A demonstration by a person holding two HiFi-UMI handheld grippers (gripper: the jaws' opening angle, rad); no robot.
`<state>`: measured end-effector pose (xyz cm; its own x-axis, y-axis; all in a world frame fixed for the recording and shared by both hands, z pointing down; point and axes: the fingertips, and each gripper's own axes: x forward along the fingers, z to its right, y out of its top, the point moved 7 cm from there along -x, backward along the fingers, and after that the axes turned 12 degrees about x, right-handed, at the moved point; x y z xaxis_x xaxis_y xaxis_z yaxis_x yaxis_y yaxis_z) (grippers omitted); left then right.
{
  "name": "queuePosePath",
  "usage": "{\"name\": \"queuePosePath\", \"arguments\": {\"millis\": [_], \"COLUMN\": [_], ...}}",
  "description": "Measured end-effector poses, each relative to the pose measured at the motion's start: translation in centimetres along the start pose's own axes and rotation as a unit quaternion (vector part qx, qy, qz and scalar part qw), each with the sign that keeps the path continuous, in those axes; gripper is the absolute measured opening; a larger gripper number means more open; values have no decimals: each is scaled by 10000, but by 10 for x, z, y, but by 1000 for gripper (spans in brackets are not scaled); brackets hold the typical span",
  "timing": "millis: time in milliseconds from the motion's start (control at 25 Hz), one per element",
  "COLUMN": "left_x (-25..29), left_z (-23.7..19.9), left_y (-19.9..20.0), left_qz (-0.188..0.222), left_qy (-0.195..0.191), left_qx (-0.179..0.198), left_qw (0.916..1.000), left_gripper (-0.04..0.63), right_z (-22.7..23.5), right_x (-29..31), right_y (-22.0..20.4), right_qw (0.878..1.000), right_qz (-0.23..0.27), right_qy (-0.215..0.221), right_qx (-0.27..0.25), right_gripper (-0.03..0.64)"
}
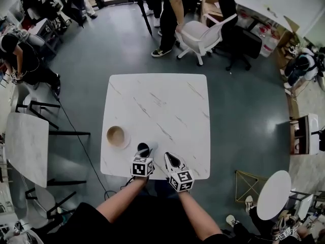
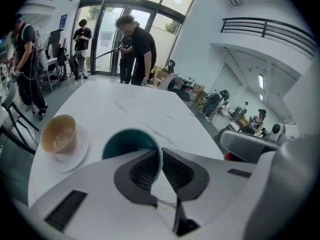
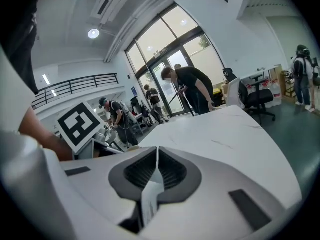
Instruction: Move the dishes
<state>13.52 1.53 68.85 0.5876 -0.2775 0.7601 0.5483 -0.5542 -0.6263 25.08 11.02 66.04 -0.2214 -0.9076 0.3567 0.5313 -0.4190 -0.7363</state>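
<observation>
A teal cup (image 2: 125, 143) with a white outside hangs over the near part of the white marble table (image 1: 162, 105). My left gripper (image 2: 160, 156) is shut on its rim, one pad inside and one outside. In the head view the teal cup (image 1: 143, 148) sits at the tip of the left gripper (image 1: 146, 152). A tan cup (image 2: 58, 133) stands on a white saucer (image 2: 75, 156) to the left; from above the tan cup (image 1: 116, 134) is near the table's left edge. My right gripper (image 3: 157, 160) is shut on nothing, and the head view has the right gripper (image 1: 169, 158) beside the left one.
A second marble table (image 1: 25, 146) stands at the left and a small round table (image 1: 274, 194) at the lower right. A white office chair (image 1: 200, 34) and several people are beyond the far edge. A glass entrance (image 2: 125, 29) is at the back.
</observation>
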Motion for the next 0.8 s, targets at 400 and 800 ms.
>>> {"name": "queuePosePath", "arguments": {"millis": [400,800], "left_x": [4,-7], "left_z": [16,26], "left_y": [15,19], "left_qz": [26,610], "left_qy": [-41,-153], "left_qx": [328,203], "left_qw": [9995,9978], "left_gripper": [40,50], "right_z": [7,13], "right_x": [-2,-10], "right_y": [1,-3], "right_qw": [9993,9991], "right_qz": [84,119], "right_qy": [187,17], "right_qx": [317,396], "right_gripper": [26,26]}}
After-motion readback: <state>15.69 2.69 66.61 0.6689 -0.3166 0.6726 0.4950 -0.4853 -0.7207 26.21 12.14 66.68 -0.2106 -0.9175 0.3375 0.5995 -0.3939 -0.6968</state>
